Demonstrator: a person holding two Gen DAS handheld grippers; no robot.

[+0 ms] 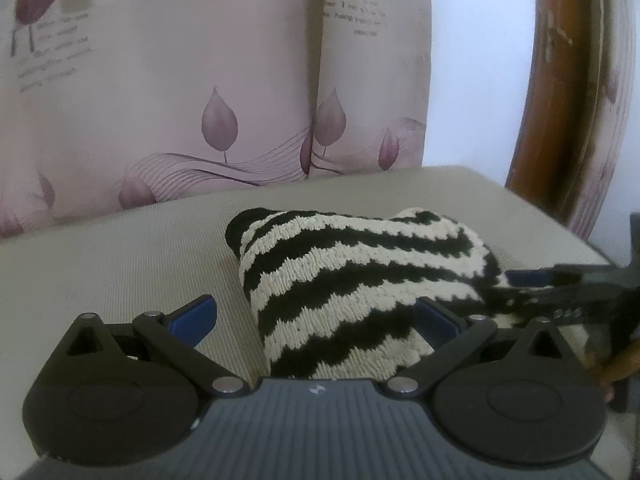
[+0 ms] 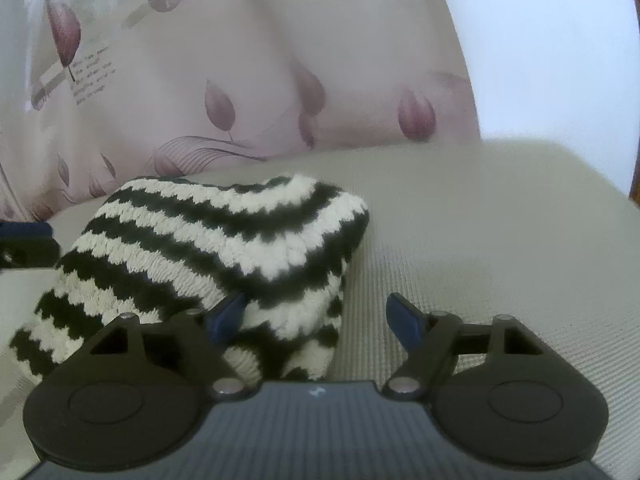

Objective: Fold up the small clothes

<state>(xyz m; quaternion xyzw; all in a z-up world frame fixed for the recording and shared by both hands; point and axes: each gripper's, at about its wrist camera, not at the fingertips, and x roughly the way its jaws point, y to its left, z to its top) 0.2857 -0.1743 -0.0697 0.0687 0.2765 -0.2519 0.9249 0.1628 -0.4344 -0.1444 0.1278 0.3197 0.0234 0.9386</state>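
Left wrist view: the seat [image 1: 120, 264] spreads beige and ribbed under and ahead of the left gripper [image 1: 316, 316], and the leaf-print cushions [image 1: 180, 92] stand upright beyond it. No container appears in either view; the knit [image 1: 352, 276], a black-and-cream zigzag piece, lies bunched straight on the seat. It fills the space between the left gripper's spread fingers, nearer the right finger, whose blue pad [image 1: 436, 320] is against the fabric, while the left pad stands apart from it over bare seat. The jaws stand wide apart and clamp nothing.

Only this view shows the curved wooden frame [image 1: 536, 92] far to the right, and the word "love" printed high on the cushion. At its right edge the other tool's dark finger reaches in against the knit's far side.

The right wrist view shows the same seat [image 2: 480, 240], cushions [image 2: 240, 60] and knit [image 2: 216, 240], the knit now ahead and to the left of the right gripper [image 2: 316, 318]. Its left finger presses against the folded near corner; the right finger hangs over bare seat. These jaws too are apart, gripping nothing. Only here does the knit's doubled lower edge show.
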